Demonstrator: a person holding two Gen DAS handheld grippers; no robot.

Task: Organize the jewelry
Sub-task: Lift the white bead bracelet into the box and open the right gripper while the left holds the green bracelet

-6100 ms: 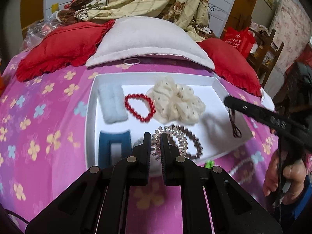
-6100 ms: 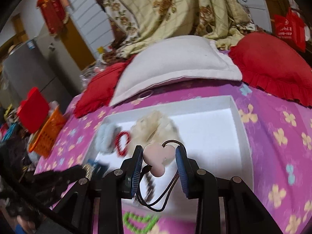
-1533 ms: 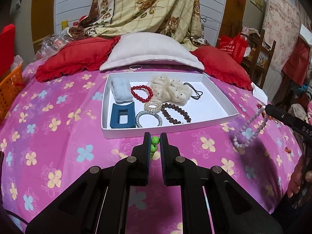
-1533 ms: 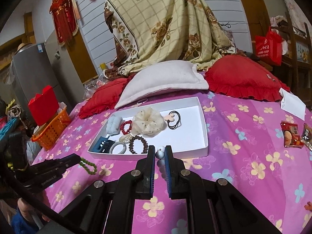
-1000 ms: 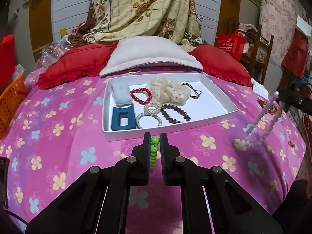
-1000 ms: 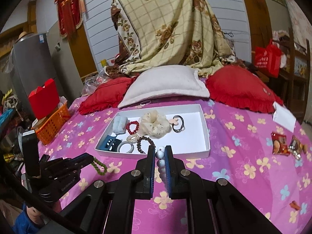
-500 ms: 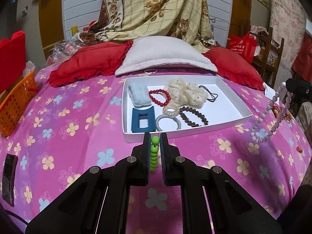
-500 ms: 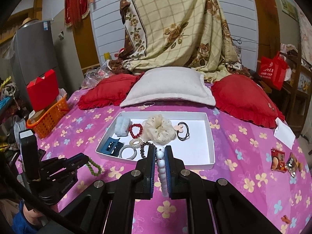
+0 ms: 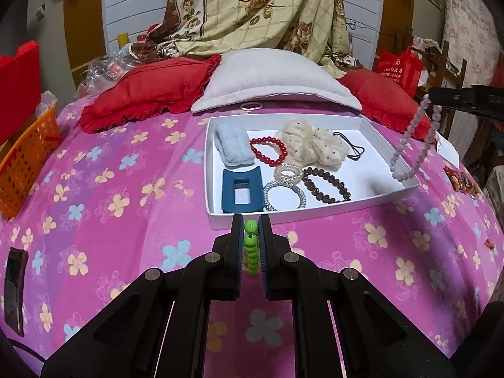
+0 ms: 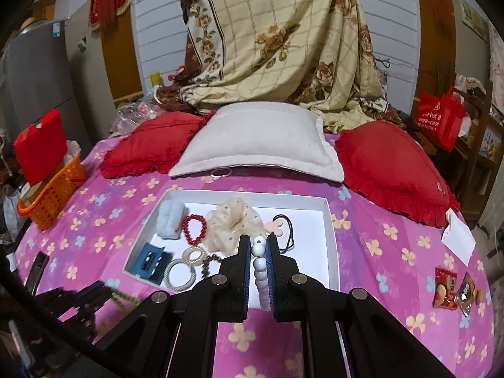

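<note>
Both grippers are hovering over the bed, short of the white tray (image 9: 220,217). Left gripper (image 9: 251,230) fingers are pinching the green bead bracelet (image 9: 251,252), which is dangling below them. Right gripper (image 10: 258,247) is clamping the white bead bracelet (image 10: 261,271), hanging vertically. The tray is lying straight ahead of both; the right looks nearer its empty right half.

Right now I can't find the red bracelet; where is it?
In the left wrist view, the red bracelet lies in the tray, between the blue pad and the scrunchie.

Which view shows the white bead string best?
Left wrist: the white bead string hangs as a full loop from the right gripper. Right wrist shows only a few beads pinched between its fingers.
</note>
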